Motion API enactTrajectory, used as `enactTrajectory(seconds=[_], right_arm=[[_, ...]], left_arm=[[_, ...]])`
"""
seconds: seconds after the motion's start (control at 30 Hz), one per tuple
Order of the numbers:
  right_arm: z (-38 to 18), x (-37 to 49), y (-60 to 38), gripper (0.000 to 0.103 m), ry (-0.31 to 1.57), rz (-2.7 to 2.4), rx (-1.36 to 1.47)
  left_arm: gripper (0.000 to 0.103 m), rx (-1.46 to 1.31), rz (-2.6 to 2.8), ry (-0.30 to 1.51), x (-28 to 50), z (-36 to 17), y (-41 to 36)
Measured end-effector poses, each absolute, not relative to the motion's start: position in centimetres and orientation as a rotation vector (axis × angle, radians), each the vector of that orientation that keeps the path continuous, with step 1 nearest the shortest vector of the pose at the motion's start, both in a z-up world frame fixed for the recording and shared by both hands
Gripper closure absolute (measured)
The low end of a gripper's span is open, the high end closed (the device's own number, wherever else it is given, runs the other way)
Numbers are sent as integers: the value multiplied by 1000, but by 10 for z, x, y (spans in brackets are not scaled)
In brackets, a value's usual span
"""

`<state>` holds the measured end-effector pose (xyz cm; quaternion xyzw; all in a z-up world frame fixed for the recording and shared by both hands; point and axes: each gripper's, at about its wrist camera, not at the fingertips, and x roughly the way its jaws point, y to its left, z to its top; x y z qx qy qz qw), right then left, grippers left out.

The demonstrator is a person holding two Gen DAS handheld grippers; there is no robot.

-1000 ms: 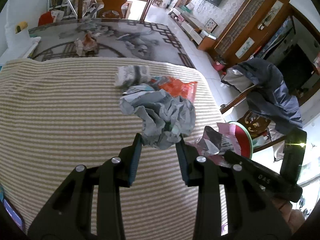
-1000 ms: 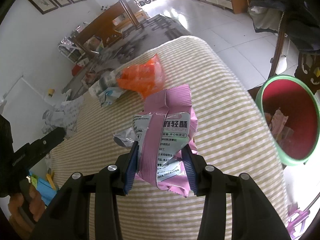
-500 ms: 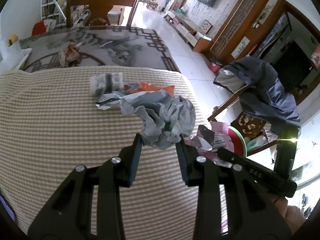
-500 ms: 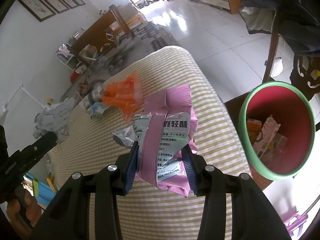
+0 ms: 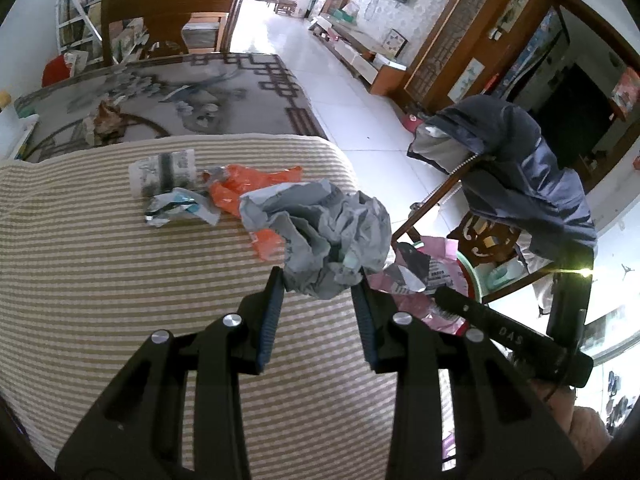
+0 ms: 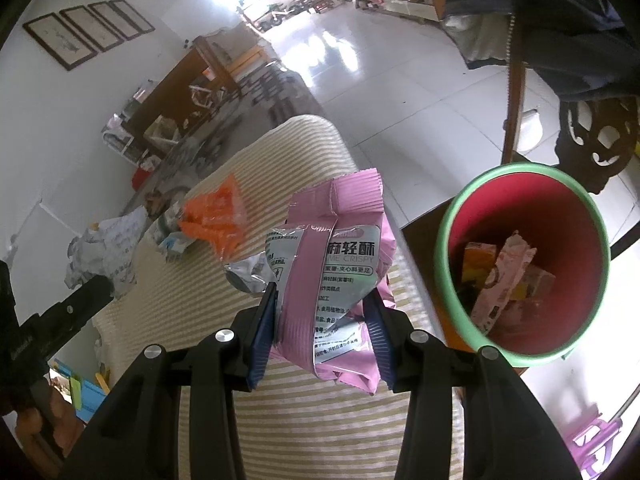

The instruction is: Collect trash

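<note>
Compared with a second ago, both views have slid across the striped bench cover (image 5: 100, 272) toward its edge, and the red bin (image 6: 524, 264) with its green rim, formerly at the frame's 3 o'clock edge, now sits fuller in the right wrist view, at 2 o'clock from the gripper tips. The grips are unchanged. The left gripper (image 5: 318, 280) is narrowly parted and clamps a crumpled grey paper wad (image 5: 320, 236), lifted above the cover. The right gripper (image 6: 322, 300) is likewise narrowly parted and pinches a pink snack bag (image 6: 332, 276), hanging over the bench edge beside the bin. Inside the bin lie a few wrappers (image 6: 504, 276). Left on the cover at 11 o'clock from the left gripper are an orange plastic bag (image 5: 248, 188), a small printed packet (image 5: 164, 170) and a torn silver wrapper (image 5: 180, 208). Beyond the bench are a grey patterned table (image 5: 160, 92), a wooden chair (image 5: 168, 20), white floor tiles (image 5: 360, 120) and a dark jacket (image 5: 516, 172) draped over a chair at 2 o'clock.
</note>
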<state>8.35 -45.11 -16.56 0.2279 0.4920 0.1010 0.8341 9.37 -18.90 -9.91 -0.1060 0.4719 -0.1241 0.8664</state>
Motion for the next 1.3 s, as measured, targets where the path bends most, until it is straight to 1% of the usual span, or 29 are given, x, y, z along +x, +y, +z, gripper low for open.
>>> enactTrajectory(seconds=[0.53,0.83,1.3], right_arm=[[-174,74,-526,61,1025,118,545],[-178,67,-574,61,1001,28,601],[-185,56,-634,61,979,-82,675]], left_arm=[[70,-181,-352,1033,105,-110,-259],[70,-147,-468,1087,120,-120,-316],[70,-52,-605,1205,140,-156,-403]])
